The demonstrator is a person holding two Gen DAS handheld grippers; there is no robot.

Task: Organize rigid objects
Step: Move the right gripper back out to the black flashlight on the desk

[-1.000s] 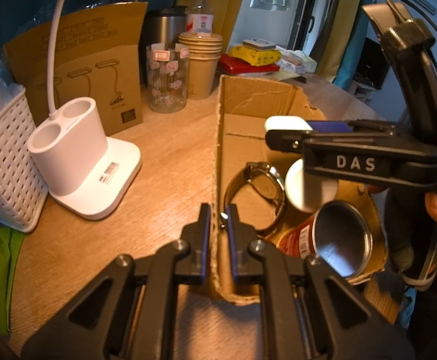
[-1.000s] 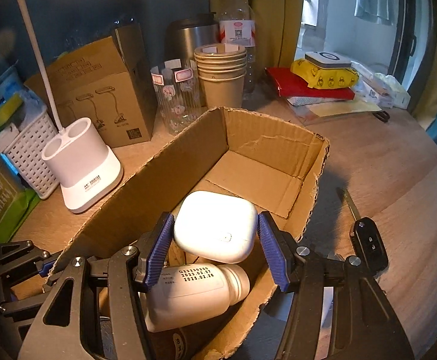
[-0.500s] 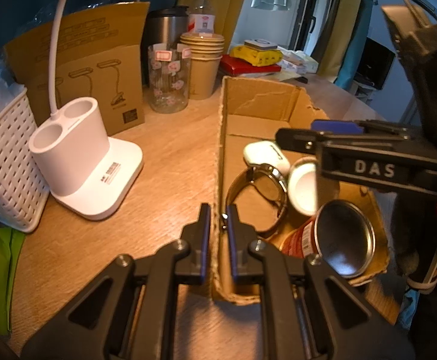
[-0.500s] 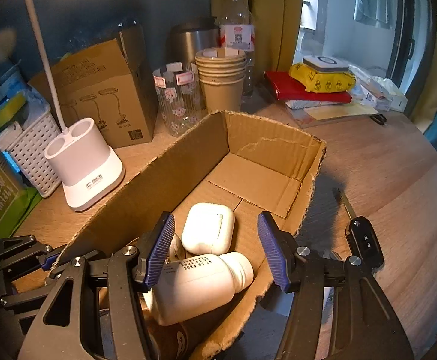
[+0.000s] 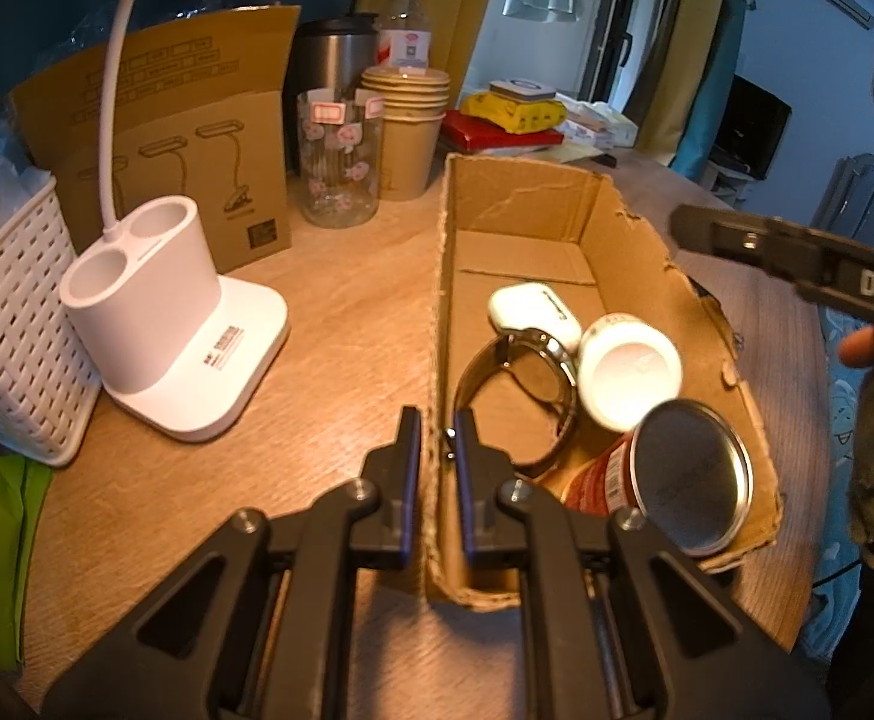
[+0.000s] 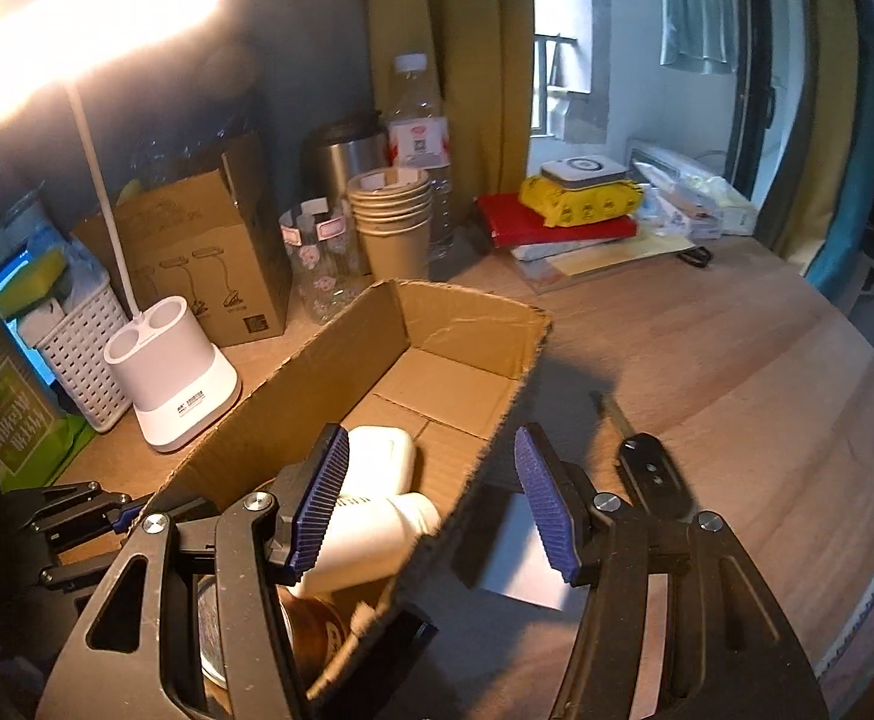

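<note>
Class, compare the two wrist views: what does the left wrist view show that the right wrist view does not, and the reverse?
Only the left wrist view: the wristwatch in the cardboard box and the left gripper clamped on the box wall. Only the right wrist view: the car key on the table beside the box. Both: earbud case, white bottle, tin can, lamp base.

From the right wrist, the box's (image 6: 377, 354) near wall hides most of the can (image 6: 311, 630) and the bottle's (image 6: 371, 534) lower end; the watch is out of sight there. The key fob (image 6: 653, 474) at 3 o'clock is partly behind a fingertip. Lamp glare washes out 10 o'clock. From the left wrist, the right gripper (image 5: 797, 252) is cut by the edge at 3 o'clock, its fingertips unseen. Can label (image 5: 605, 480) text is too small to read.
</note>
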